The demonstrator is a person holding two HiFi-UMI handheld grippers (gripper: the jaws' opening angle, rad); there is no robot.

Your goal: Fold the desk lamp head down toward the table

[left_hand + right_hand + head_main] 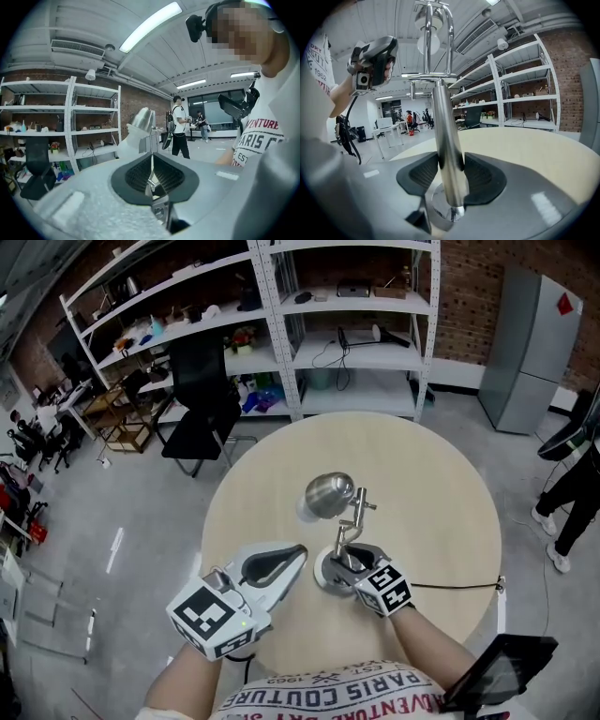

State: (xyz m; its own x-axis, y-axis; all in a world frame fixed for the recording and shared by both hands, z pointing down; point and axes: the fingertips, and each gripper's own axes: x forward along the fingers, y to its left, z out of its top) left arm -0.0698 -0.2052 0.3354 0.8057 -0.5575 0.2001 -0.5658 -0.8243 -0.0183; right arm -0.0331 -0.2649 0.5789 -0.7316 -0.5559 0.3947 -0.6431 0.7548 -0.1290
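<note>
A chrome desk lamp stands on the round table, its base near the front edge. The upright stem carries a forked joint, and the lamp head tilts up and left. My right gripper is shut on the stem just above the base, pads pressing both sides. My left gripper is shut and empty, raised to the left of the lamp and pointing at it. In the left gripper view the lamp head shows just beyond the shut left gripper. The bulb hangs overhead.
The lamp's black cable runs right to the table edge. White shelving, a black chair and a grey cabinet stand beyond the table. A person stands at the right. A dark device is at the lower right.
</note>
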